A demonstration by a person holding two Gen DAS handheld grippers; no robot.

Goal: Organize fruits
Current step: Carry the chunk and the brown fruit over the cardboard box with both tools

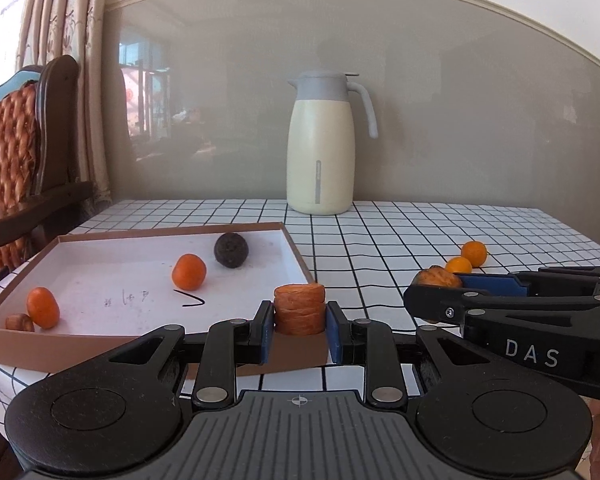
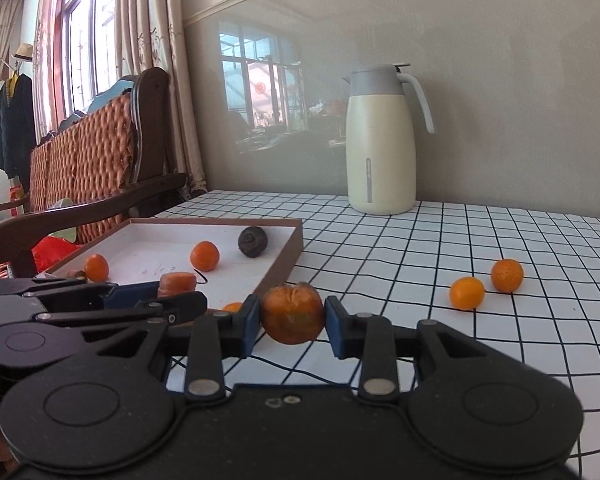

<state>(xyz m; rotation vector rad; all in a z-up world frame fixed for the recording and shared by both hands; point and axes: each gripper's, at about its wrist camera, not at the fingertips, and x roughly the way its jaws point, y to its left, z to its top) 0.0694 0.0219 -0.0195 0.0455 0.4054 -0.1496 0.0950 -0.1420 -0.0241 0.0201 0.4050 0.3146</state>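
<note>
The left gripper [image 1: 300, 322] is clamping a ridged orange stack [image 1: 299, 309] between its blue pads, holding it just over the near right corner of the tray [image 1: 296, 250]. The right gripper [image 2: 292, 320] is squeezing a wrinkly orange fruit [image 2: 292, 314] above the checkered table [image 2: 440, 240], just right of the tray.

Counting what's sitting in the tray: 2 small oranges [image 1: 188, 271] [image 1: 42, 307], 1 dark round fruit [image 1: 231, 250] and 1 little brown piece [image 1: 19, 322] tucked in the near left corner, touching an orange. Out on the table, 2 more small oranges [image 2: 467, 293] [image 2: 507, 275] are lying side by side, well apart from the tray.

Writing-wise, "DAS" is showing on the right gripper's body in the left view, and there's some scribble on the tray floor I can't read. A cream jug [image 1: 320, 144] is standing at the back by the wall.

Only the right view is catching the window [image 2: 80, 40], the hat [image 2: 23, 53] and the hanging coat [image 2: 10, 124]. The wicker chair [image 2: 84, 168] is showing in both.
</note>
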